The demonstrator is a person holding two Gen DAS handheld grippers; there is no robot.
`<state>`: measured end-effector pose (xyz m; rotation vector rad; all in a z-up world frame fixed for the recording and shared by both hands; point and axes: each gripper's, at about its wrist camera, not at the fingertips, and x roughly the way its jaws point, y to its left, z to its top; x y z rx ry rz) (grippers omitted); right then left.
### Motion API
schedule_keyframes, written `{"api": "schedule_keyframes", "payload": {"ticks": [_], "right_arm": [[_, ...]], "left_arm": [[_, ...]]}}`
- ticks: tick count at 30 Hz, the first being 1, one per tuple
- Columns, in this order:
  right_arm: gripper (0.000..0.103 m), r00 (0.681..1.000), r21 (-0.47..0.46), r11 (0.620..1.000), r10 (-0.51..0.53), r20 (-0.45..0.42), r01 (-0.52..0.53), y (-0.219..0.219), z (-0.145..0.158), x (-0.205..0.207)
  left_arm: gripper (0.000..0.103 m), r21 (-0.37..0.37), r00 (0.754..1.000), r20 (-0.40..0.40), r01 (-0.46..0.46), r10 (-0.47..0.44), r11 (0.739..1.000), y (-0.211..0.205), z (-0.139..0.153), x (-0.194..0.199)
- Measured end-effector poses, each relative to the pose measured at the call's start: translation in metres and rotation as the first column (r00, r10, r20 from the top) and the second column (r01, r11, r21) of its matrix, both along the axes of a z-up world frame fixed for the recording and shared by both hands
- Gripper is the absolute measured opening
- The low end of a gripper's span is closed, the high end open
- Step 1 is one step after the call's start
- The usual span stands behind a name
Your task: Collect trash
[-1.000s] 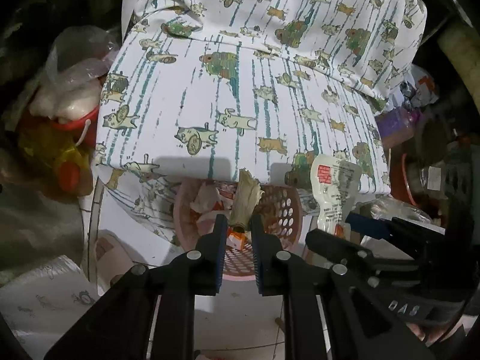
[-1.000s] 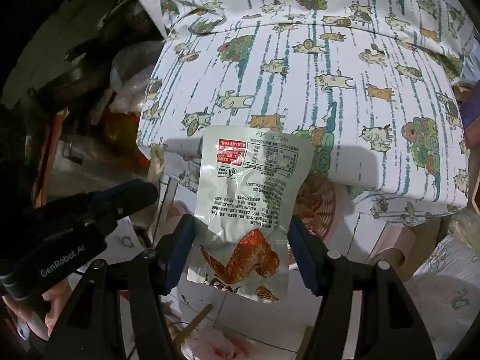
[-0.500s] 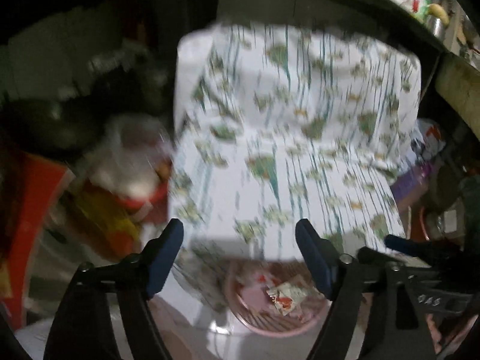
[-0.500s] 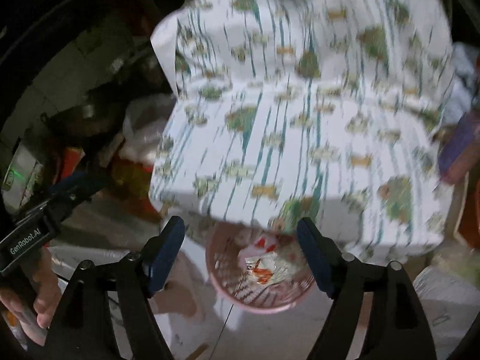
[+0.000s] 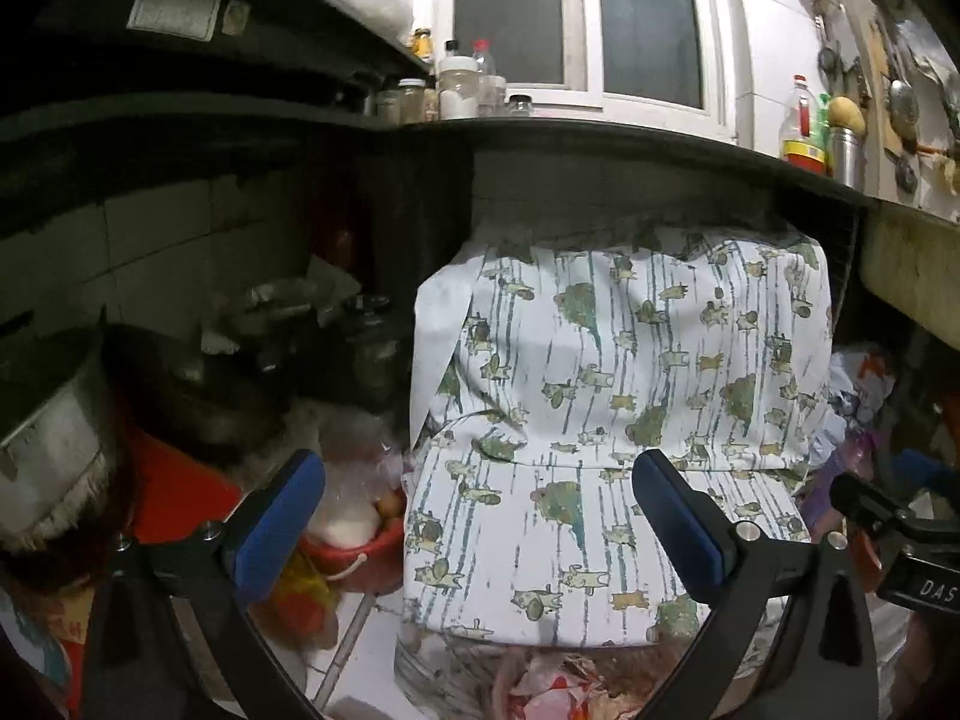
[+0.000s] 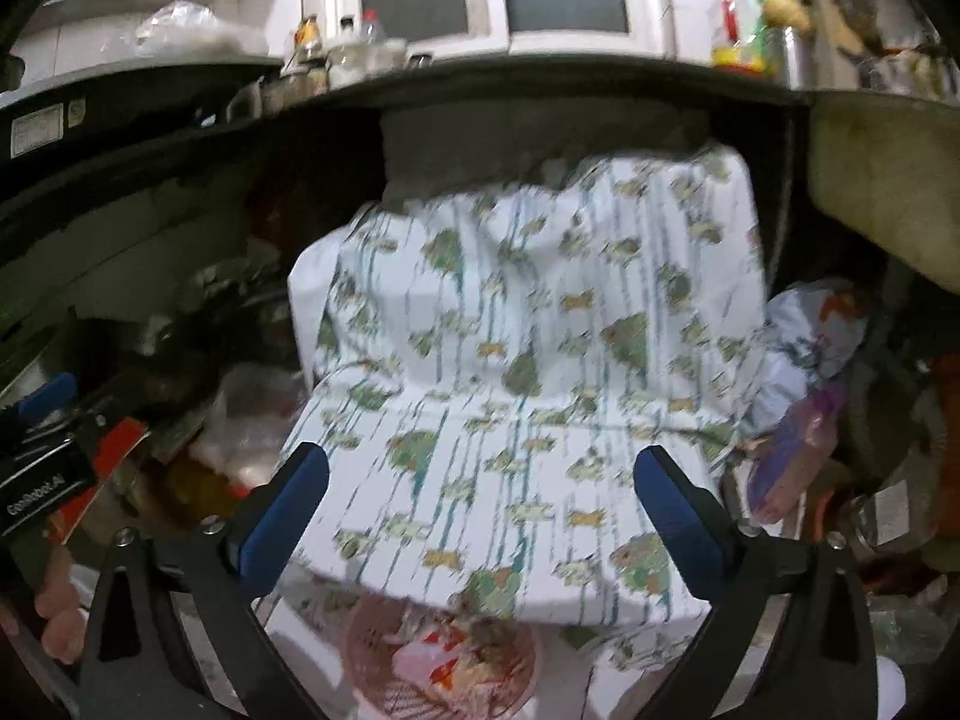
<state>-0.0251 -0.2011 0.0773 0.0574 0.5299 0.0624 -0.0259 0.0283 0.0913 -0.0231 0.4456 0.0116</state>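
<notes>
A pink slotted basket (image 6: 372, 654) with wrappers and scraps (image 6: 462, 654) in it sits on the floor under the front edge of a chair draped in an animal-print cloth (image 6: 528, 396). In the left wrist view only the basket's trash (image 5: 558, 684) shows at the bottom edge. My left gripper (image 5: 480, 522) is open and empty, raised in front of the cloth (image 5: 600, 420). My right gripper (image 6: 480, 510) is open and empty, above and behind the basket. The other gripper shows at each view's side.
A dark counter (image 5: 600, 138) with jars and bottles (image 5: 456, 90) runs above the chair. A red bucket with bags (image 5: 360, 540) stands left of the chair, beside pots (image 5: 198, 396). Plastic bags (image 6: 804, 336) and a purple pack (image 6: 792, 456) lie at the right.
Both grippers opened and dropped their trash into the basket: the left a husk scrap, the right a snack wrapper. Both then lifted and tilted up, bringing the counter and window into view.
</notes>
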Motion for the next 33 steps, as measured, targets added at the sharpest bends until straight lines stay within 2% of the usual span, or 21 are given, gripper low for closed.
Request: {"api": "schedule_keyframes", "payload": {"ticks": [2, 4, 7, 14, 20, 27, 33], "right_arm": [[0.102, 1.000, -0.017, 1.000, -0.021, 0.017, 0.021, -0.001, -0.004, -0.001], [0.102, 0.999, -0.014, 1.000, -0.027, -0.017, 0.026, -0.001, -0.012, 0.003], [0.102, 0.996, 0.004, 1.000, 0.021, -0.090, -0.021, 0.000, -0.025, 0.010], [0.102, 0.993, -0.042, 0.999, 0.007, -0.120, -0.012, 0.003, -0.045, 0.016], [0.102, 0.991, -0.038, 0.999, -0.017, -0.130, 0.012, -0.001, -0.047, 0.018], [0.102, 0.993, -0.064, 0.998, -0.036, -0.116, 0.028, -0.001, -0.047, 0.018], [0.102, 0.992, -0.077, 0.996, -0.048, -0.118, 0.039, 0.000, -0.050, 0.019]], "left_arm": [[0.103, -0.022, 0.999, -0.021, 0.030, -0.031, 0.999, -0.001, -0.002, 0.002], [0.103, -0.023, 0.999, -0.031, 0.029, -0.030, 0.999, -0.003, -0.005, 0.003], [0.103, 0.005, 0.998, -0.048, 0.039, -0.038, 0.999, -0.011, -0.010, 0.004], [0.103, 0.045, 0.992, -0.100, 0.076, -0.071, 0.996, -0.024, -0.026, 0.010], [0.103, 0.073, 0.996, -0.062, 0.072, -0.067, 0.995, -0.027, -0.025, 0.007], [0.103, -0.006, 0.996, -0.067, 0.064, -0.065, 0.998, -0.013, -0.021, 0.010], [0.103, -0.019, 0.997, -0.066, 0.048, -0.049, 0.999, -0.009, -0.020, 0.011]]}}
